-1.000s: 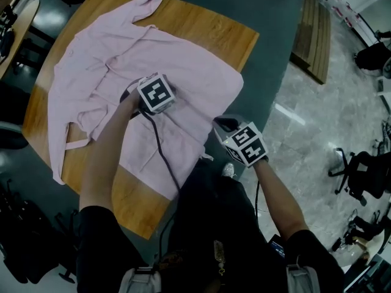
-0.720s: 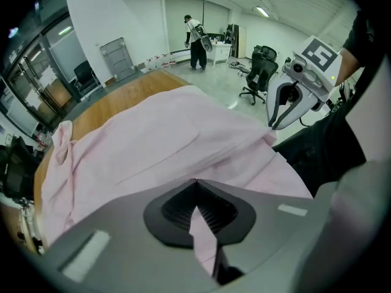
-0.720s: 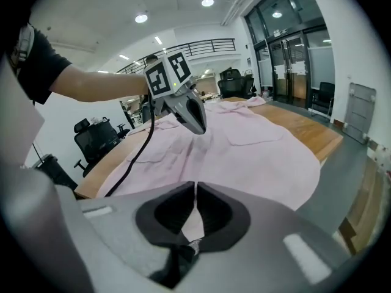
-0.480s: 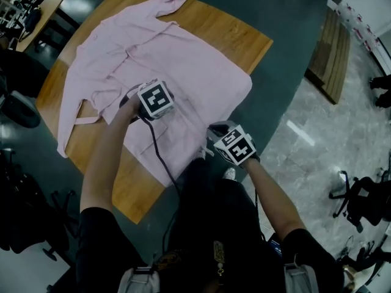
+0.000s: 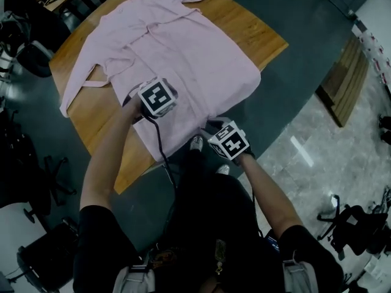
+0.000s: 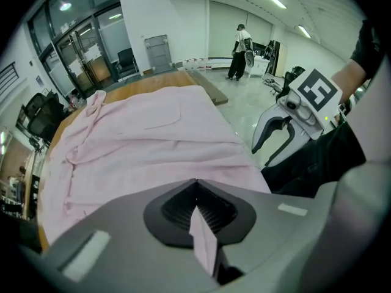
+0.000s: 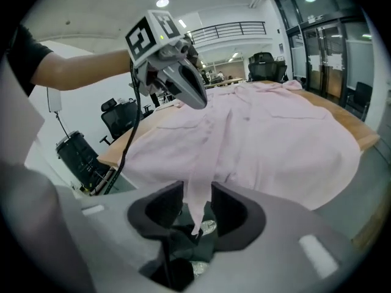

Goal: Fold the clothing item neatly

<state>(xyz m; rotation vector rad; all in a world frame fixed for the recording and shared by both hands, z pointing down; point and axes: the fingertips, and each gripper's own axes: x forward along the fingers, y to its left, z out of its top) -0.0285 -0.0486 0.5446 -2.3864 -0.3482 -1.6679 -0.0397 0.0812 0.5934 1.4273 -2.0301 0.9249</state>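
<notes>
A pink shirt (image 5: 183, 47) lies spread on the wooden table (image 5: 250, 32), its near hem hanging over the edge. My left gripper (image 5: 145, 110) points steeply down over the near part of the shirt and is shut on a fold of pink cloth (image 6: 204, 243). My right gripper (image 5: 212, 129) is at the hem just off the table's near edge. Its jaws have just been opening. A strip of the shirt (image 7: 197, 194) hangs loose between them with gaps on both sides. The right gripper view shows the left gripper (image 7: 189, 87) above the shirt (image 7: 275, 133).
Office chairs (image 5: 33, 54) stand beyond the table's left side, and more dark chairs (image 5: 36, 176) are at the near left. A wooden platform (image 5: 349, 78) lies on the floor at the right. A person (image 6: 242, 41) stands far off in the room.
The right gripper has moved left and in toward the shirt's near hem, closer to the left gripper. The left gripper has shifted along the shirt's near part. The head view has swung.
</notes>
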